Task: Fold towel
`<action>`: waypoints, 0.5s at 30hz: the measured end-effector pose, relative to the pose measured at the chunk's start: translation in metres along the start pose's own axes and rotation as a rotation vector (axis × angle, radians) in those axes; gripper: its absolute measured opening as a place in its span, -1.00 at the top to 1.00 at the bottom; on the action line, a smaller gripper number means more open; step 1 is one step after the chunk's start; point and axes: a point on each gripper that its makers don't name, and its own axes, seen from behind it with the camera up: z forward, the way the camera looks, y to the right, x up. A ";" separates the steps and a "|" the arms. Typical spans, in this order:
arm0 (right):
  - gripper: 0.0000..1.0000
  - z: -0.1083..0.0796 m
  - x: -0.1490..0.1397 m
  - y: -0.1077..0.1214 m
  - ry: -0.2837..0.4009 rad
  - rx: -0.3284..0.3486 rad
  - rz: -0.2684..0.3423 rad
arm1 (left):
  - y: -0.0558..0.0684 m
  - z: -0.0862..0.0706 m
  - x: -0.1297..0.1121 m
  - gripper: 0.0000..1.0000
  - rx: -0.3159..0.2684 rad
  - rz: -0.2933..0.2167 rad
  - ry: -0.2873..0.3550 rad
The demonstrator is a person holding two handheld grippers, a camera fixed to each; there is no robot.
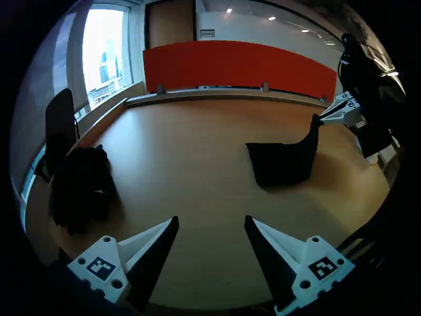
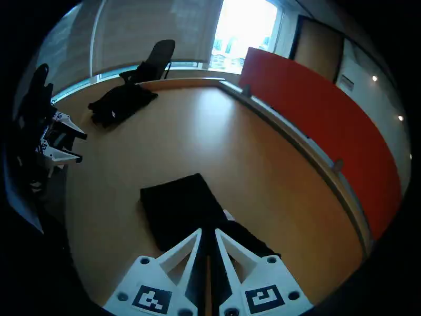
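Left hand-held gripper (image 1: 210, 231) with fingers spread wide, right hand-held gripper (image 2: 208, 234) clamped onto towel (image 2: 176, 208) corner

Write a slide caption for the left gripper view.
Open left claw above the table; right claw holds up one corner of the black towel.

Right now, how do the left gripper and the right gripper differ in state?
The left gripper has its fingers spread wide over the bare table; the right gripper has them closed together. The left gripper holds nothing, while the right gripper pinches a corner of the black towel, holding that corner raised off the table. Both are white with dark inner finger faces.
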 end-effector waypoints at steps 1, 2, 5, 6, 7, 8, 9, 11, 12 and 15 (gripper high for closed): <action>0.97 0.003 0.002 -0.003 0.002 0.009 -0.004 | 0.000 0.000 -0.001 -0.85 0.001 -0.001 -0.001; 0.97 0.005 0.005 -0.006 0.003 0.017 -0.008 | 0.000 -0.001 -0.002 -0.85 0.001 -0.002 -0.002; 0.97 0.012 0.011 -0.014 0.006 0.038 -0.023 | -0.001 -0.002 -0.003 -0.85 0.005 -0.007 -0.003; 0.97 0.014 0.013 -0.016 0.007 0.046 -0.028 | -0.002 -0.002 -0.004 -0.85 0.007 -0.010 -0.003; 0.96 0.016 0.015 -0.019 0.008 0.052 -0.032 | -0.002 -0.003 -0.005 -0.85 0.008 -0.012 -0.004; 0.97 0.019 0.016 -0.021 0.008 0.059 -0.037 | -0.003 -0.003 -0.005 -0.85 0.009 -0.014 -0.004; 0.97 0.021 0.018 -0.023 0.009 0.067 -0.042 | -0.003 -0.004 -0.006 -0.85 0.011 -0.016 -0.005; 0.97 0.025 0.021 -0.027 0.009 0.079 -0.052 | -0.004 -0.004 -0.007 -0.85 0.014 -0.019 -0.006; 0.97 0.027 0.022 -0.029 0.009 0.086 -0.057 | -0.005 -0.005 -0.007 -0.85 0.017 -0.021 -0.007; 0.97 0.035 0.026 -0.035 0.008 0.106 -0.071 | -0.006 -0.006 -0.009 -0.85 0.023 -0.026 -0.007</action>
